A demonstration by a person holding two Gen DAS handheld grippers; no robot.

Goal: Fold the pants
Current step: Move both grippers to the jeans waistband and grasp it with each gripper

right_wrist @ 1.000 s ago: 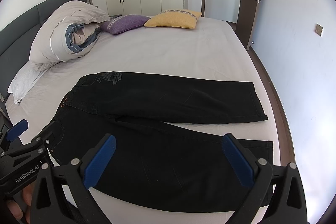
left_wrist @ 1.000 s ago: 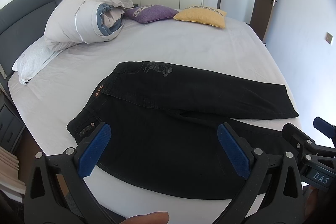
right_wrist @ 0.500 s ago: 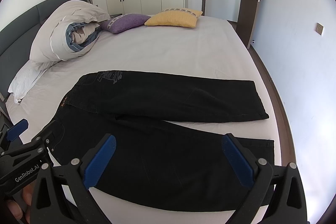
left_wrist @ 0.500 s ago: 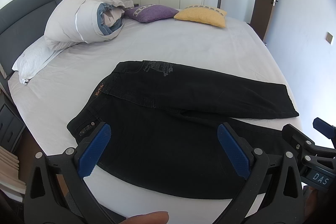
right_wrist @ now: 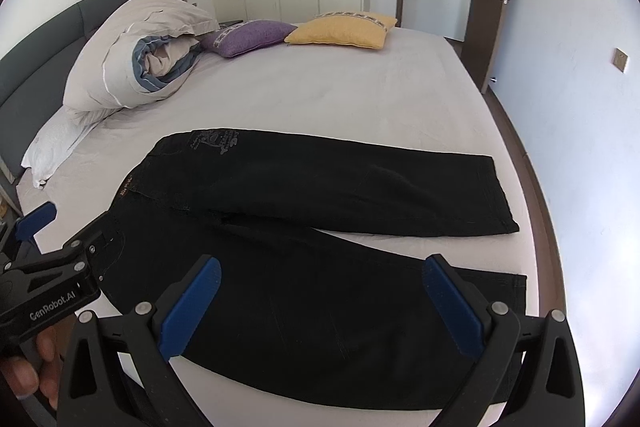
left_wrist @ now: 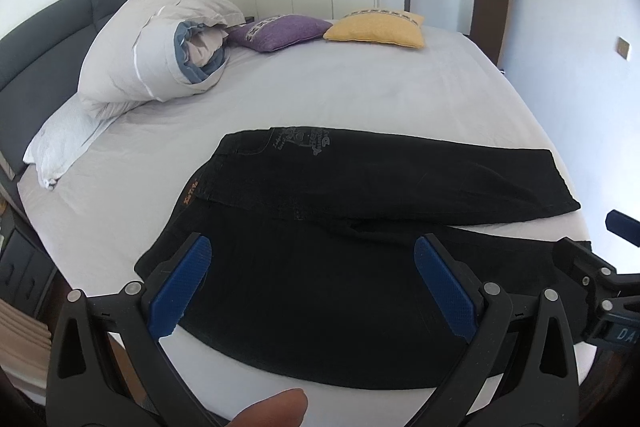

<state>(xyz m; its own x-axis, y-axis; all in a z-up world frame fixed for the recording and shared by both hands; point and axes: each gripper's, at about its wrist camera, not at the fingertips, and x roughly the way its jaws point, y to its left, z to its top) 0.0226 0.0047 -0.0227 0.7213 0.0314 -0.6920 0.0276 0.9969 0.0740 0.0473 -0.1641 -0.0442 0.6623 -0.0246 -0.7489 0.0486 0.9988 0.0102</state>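
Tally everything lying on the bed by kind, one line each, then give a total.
Black pants: 1
Throw cushions: 2, purple cushion and yellow cushion
Rolled duvet: 1
White pillow: 1
Total: 5

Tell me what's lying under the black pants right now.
The black pants lie spread flat on the bed sheet, which shows on every side. Anything beneath the fabric itself is covered; no bulge shows.
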